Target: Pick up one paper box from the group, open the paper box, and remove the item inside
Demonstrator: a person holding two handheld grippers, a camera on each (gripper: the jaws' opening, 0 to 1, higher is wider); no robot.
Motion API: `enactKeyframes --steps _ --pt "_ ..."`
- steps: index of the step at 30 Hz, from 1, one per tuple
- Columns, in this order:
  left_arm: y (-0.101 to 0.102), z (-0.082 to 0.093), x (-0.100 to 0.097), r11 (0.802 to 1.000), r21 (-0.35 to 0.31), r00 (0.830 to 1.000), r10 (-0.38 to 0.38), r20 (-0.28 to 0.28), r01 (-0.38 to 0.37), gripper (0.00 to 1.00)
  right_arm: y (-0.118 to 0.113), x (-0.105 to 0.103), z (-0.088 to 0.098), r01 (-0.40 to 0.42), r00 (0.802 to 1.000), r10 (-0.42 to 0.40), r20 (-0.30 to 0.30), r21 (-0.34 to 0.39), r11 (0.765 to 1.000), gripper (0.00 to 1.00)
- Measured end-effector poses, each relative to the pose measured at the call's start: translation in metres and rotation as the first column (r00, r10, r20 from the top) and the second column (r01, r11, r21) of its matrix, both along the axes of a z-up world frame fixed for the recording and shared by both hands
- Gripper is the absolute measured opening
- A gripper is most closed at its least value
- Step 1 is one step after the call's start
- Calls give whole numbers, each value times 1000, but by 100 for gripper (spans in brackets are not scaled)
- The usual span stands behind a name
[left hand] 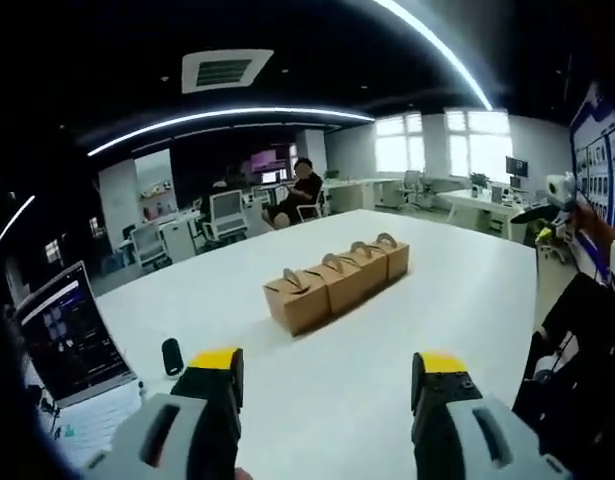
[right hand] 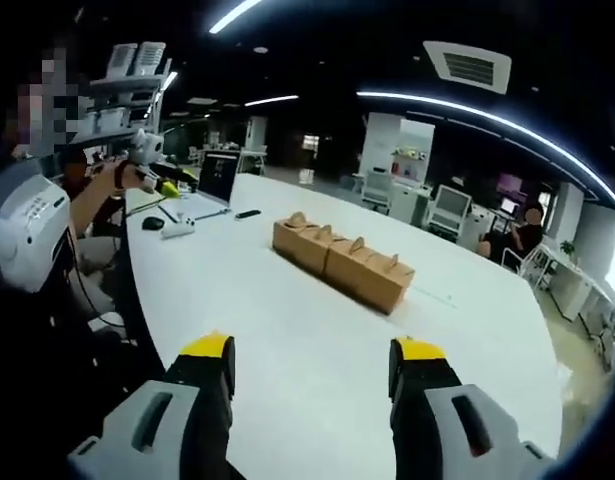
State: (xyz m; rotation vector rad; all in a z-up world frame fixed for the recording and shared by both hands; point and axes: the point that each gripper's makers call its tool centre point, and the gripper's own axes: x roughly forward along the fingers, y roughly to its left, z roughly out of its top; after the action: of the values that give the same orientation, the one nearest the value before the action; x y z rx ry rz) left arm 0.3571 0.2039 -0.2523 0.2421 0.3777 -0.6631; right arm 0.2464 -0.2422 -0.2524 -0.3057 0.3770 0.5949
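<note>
White table [left hand: 467, 300] — open laptop [left hand: 72, 335], small black speaker [left hand: 173, 356] — seated person [left hand: 299, 190] beyond.

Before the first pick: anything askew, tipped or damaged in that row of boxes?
Nothing stands out. The four paper boxes sit upright in a tidy touching row on the white table, handles up and lids closed, no visible dents. Left gripper and right gripper are open, short of the boxes.

Right gripper [right hand: 312, 375], fingers spread, hovers above the white table [right hand: 287, 330] facing four paper boxes [right hand: 342, 262].
</note>
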Motion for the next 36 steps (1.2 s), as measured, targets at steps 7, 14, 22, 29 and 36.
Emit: enactKeyframes --steps 7,14,22,29,36 --pt "1 1 -10 1000 21 1000 23 15 -23 69 3 3 -4 -9 1000 9 -11 0 1000 62" --pt "-6 -3 -23 1000 -8 999 27 17 -27 69 10 10 -7 -27 1000 27 -12 13 1000 62" --pt "-13 -23 -47 999 -6 999 39 13 -39 68 16 28 -11 -52 998 52 -28 10 999 60" --pt "-15 -21 -56 999 -14 999 45 30 -44 68 29 47 -11 -85 996 85 -23 17 996 59" --pt "-12 -24 -57 998 -16 998 53 34 -53 67 43 61 -16 -120 992 120 -34 7 993 58"
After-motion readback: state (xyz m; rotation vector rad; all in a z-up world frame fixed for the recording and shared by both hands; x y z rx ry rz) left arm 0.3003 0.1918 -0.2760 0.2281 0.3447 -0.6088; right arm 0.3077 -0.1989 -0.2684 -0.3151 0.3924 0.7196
